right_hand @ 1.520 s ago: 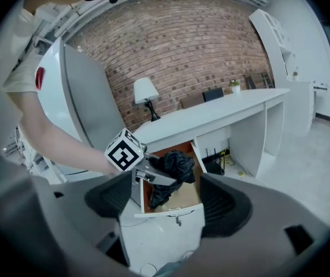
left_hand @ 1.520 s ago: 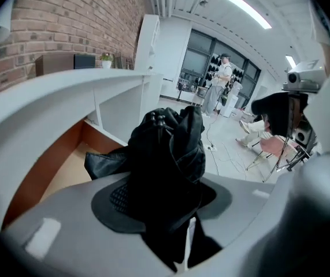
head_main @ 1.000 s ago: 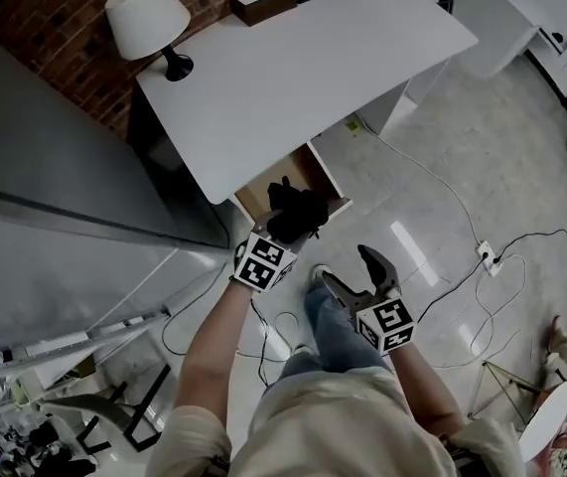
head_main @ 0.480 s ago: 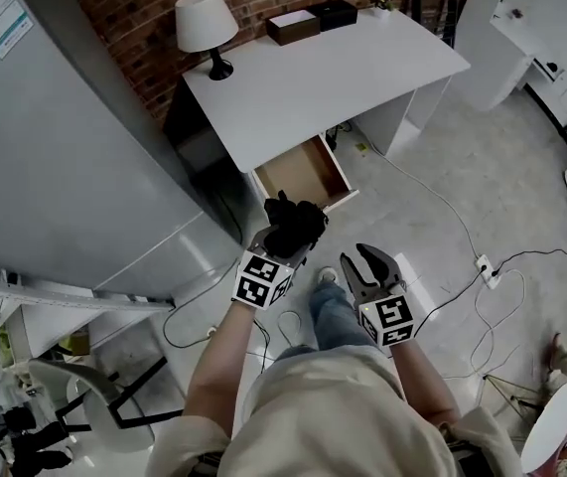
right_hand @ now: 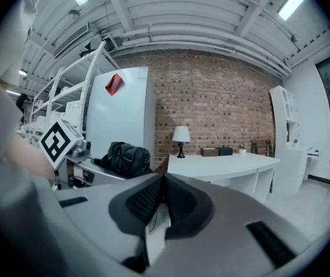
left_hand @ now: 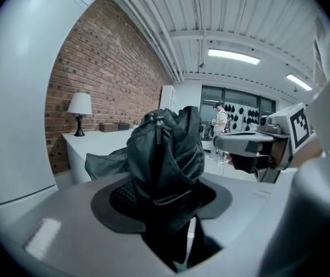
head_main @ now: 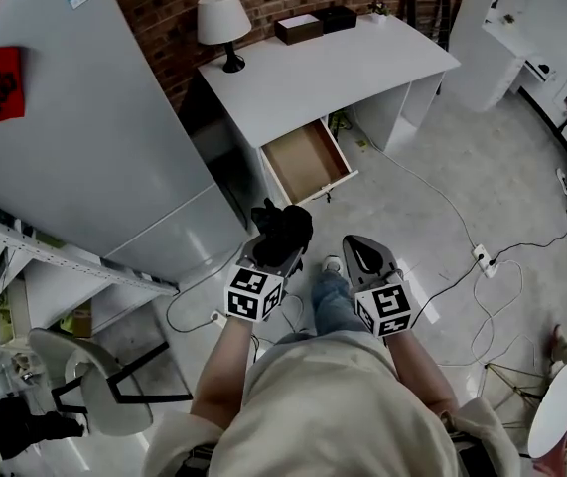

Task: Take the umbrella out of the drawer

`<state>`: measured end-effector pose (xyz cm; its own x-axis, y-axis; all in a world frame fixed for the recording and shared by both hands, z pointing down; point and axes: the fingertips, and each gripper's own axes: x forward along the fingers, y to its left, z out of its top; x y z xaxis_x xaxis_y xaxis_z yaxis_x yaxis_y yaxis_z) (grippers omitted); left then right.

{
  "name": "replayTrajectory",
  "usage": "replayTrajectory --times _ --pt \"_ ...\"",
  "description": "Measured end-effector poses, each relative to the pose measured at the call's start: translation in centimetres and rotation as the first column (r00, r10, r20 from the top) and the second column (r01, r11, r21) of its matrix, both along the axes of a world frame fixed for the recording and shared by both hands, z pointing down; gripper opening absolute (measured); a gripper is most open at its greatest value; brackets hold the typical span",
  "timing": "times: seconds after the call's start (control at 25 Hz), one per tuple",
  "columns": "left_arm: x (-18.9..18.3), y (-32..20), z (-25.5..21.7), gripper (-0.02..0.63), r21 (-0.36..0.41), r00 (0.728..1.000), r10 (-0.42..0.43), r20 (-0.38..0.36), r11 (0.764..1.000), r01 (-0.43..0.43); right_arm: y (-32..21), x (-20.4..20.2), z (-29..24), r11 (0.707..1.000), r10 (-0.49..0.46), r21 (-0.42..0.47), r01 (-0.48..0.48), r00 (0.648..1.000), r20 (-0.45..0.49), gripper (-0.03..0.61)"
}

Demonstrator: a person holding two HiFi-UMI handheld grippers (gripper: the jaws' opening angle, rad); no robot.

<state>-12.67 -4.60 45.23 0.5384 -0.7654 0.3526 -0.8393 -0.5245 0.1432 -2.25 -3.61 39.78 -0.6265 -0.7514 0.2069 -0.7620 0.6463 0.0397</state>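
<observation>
Clearly, the left tongs (head_main: 277, 240) were clamped on the bundled black umbrella (head_main: 285, 229), which hung in the air over the floor (head_main: 442, 157), out of the open drawer (head_main: 303, 157) beneath the white bench (head_main: 333, 68). Just beside them, the right tongs (head_main: 360, 254) were pressed together with nothing between them.
</observation>
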Motion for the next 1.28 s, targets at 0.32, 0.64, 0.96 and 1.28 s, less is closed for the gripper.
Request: replayTrajectory --times 0.32,0.64,0.96,1.28 --pt "-2.5 5.2 -2.6 0.213 0.033 0.994 -0.087 -0.065 0.995 0.089 2.9 -0.6 -1.7 1.0 -0.011 0.027 0.011 1.0 0.005 0.002" --pt "-4.1 6.2 -3.6 0.213 0.061 0.991 -0.115 -0.071 0.991 0.12 3.1 -1.1 -2.2 0.999 -0.005 0.038 0.004 1.0 0.023 0.002" --pt "-4.6 6.2 -3.8 0.213 0.068 0.99 -0.123 -0.073 0.989 0.128 3.3 -1.3 -2.3 0.999 -0.002 0.054 0.003 1.0 -0.013 0.0" --pt "-4.1 6.1 -3.9 0.213 0.069 0.989 -0.12 -0.088 0.99 0.126 3.1 -0.5 -2.2 0.999 -0.003 0.049 0.004 1.0 -0.016 0.0"
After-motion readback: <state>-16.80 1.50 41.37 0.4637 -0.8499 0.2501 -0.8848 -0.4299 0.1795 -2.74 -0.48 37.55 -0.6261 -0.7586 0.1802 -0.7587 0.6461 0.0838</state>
